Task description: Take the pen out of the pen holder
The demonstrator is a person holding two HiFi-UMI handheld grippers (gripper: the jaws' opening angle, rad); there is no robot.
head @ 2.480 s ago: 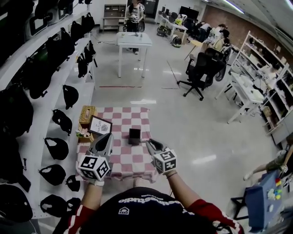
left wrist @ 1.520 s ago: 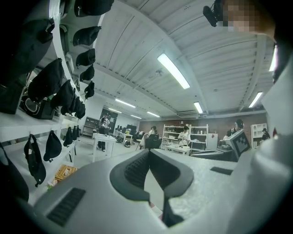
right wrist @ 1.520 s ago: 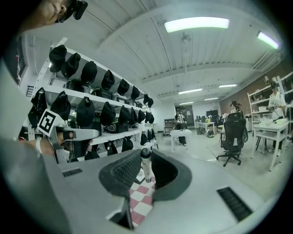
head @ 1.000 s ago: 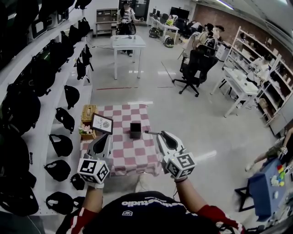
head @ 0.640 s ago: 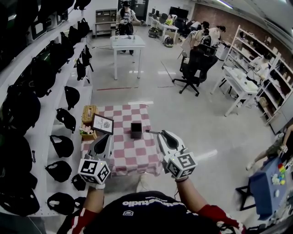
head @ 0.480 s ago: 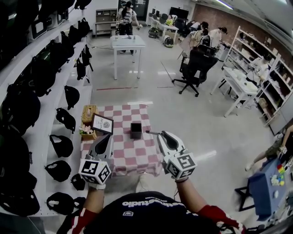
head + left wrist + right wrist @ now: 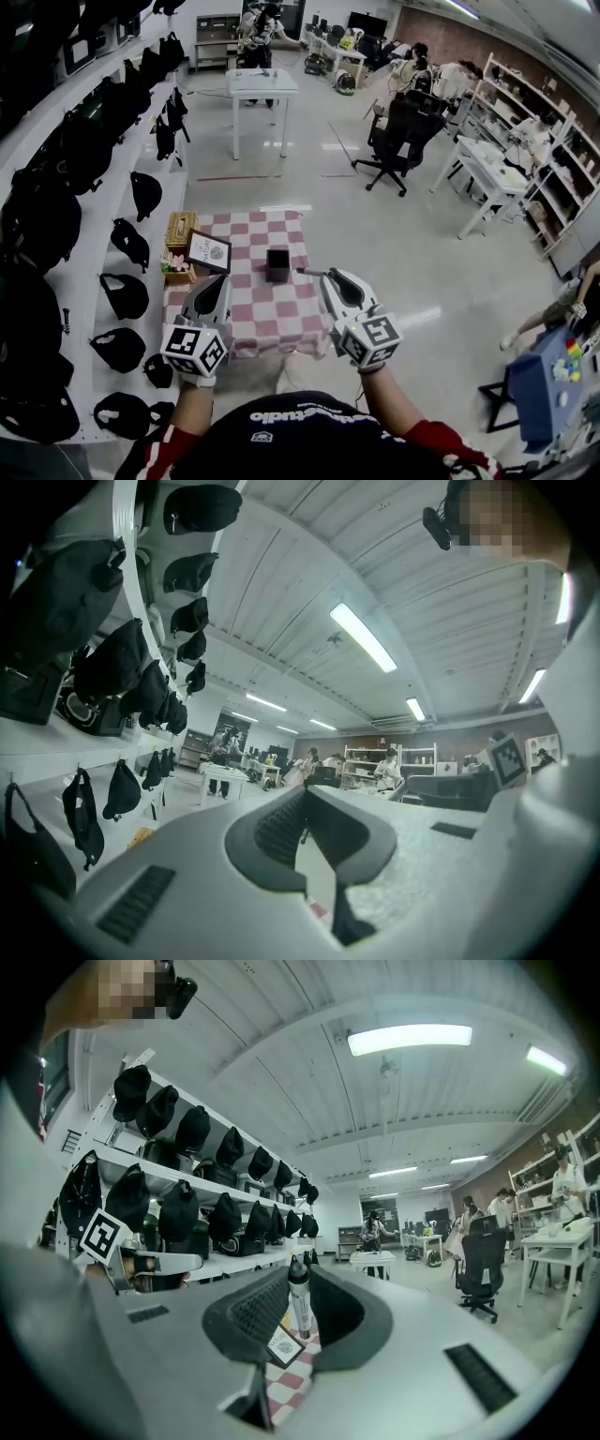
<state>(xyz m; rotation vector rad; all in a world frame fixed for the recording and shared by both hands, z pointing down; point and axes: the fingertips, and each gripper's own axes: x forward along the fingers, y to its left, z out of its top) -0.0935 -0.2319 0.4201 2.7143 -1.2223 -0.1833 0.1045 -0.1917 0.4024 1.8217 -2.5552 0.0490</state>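
The black square pen holder [image 7: 277, 265] stands in the middle of the red-and-white checked table [image 7: 251, 317]. My right gripper [image 7: 329, 275] hangs to the right of the holder, off the table's right edge, and is shut on a pen. A short dark end of the pen [image 7: 307, 272] sticks out toward the holder, clear of it. In the right gripper view the grey pen [image 7: 298, 1299] stands upright between the ribbed pads. My left gripper [image 7: 215, 280] hovers over the table's left front part, its jaws closed together with nothing in them [image 7: 302, 806].
A framed card [image 7: 206, 253] and a wicker box [image 7: 178, 231] sit at the table's left side. Shelves of black bags [image 7: 56, 187] line the left wall. A white table [image 7: 262, 88], an office chair [image 7: 410, 131] and people stand farther off.
Since the earliest frame my right gripper has drawn away from the holder to the right with the pen. Over the last second both grippers stay still.
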